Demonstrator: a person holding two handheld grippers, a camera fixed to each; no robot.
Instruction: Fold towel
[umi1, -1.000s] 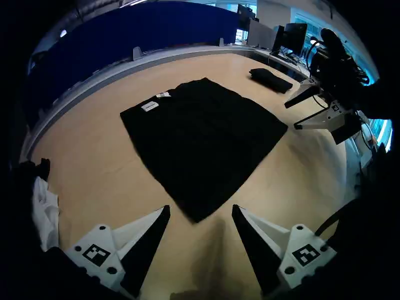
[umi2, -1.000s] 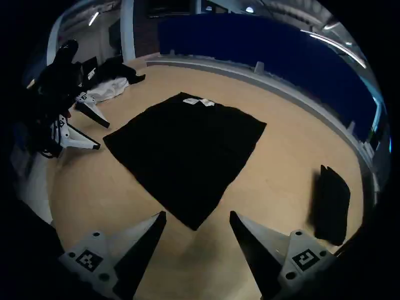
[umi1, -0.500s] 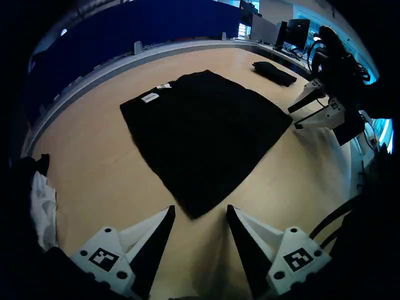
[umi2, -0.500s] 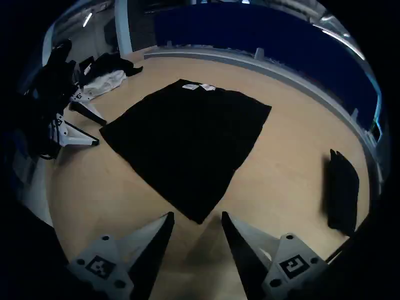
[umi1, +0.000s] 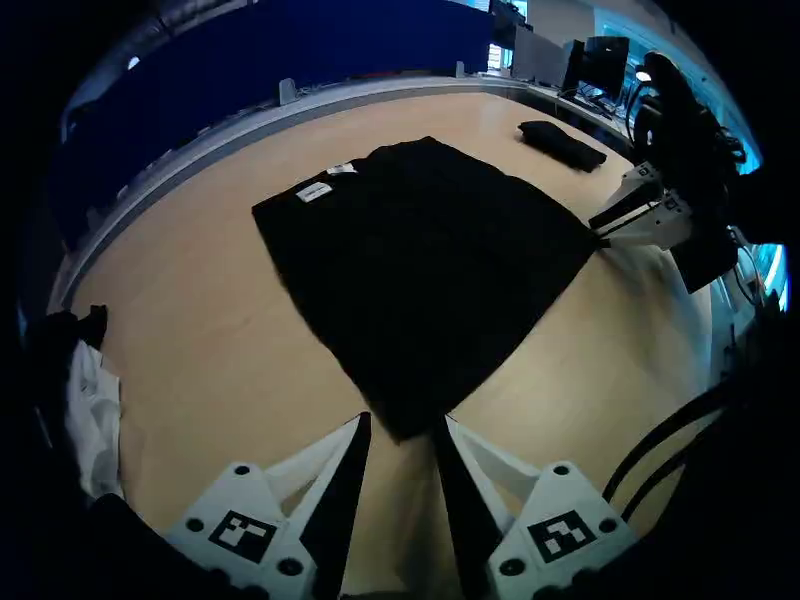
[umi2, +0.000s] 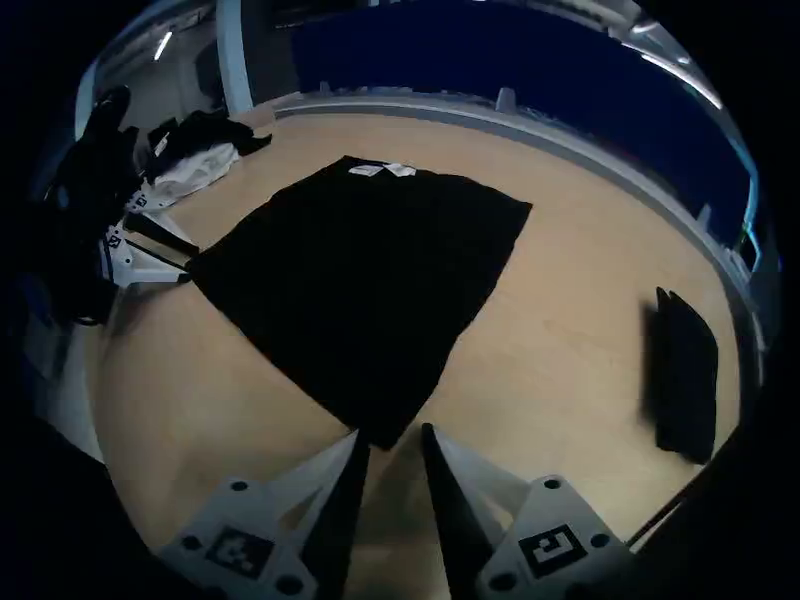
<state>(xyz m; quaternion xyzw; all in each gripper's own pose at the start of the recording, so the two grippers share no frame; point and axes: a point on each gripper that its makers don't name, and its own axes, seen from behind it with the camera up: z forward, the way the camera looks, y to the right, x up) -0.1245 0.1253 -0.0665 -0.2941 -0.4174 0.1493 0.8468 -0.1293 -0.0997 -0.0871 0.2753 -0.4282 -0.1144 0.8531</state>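
A black towel (umi1: 420, 260) (umi2: 360, 280) lies flat on the wooden table (umi1: 200, 310), with white labels (umi1: 313, 192) at its far edge. My left gripper (umi1: 402, 428) is low over the table with its fingers narrowed around the near corner, and a gap still shows between them. My right gripper (umi2: 393, 442) stands the same way at another corner, fingers close together but apart. The right gripper (umi1: 603, 228) also shows in the left gripper view at the towel's right corner. The left gripper (umi2: 185, 258) shows in the right gripper view at the towel's left corner.
A folded dark cloth (umi1: 562, 143) (umi2: 685, 375) lies on the table past the towel. A pile of white and dark cloth (umi1: 92, 420) (umi2: 195, 165) sits at the table's other end. A blue partition (umi1: 300, 50) runs along the far edge, with monitors (umi1: 605, 60) beyond.
Both grippers have moved forward and down to the towel's corners. Their fingers have drawn in from wide open to a narrow gap around each corner.
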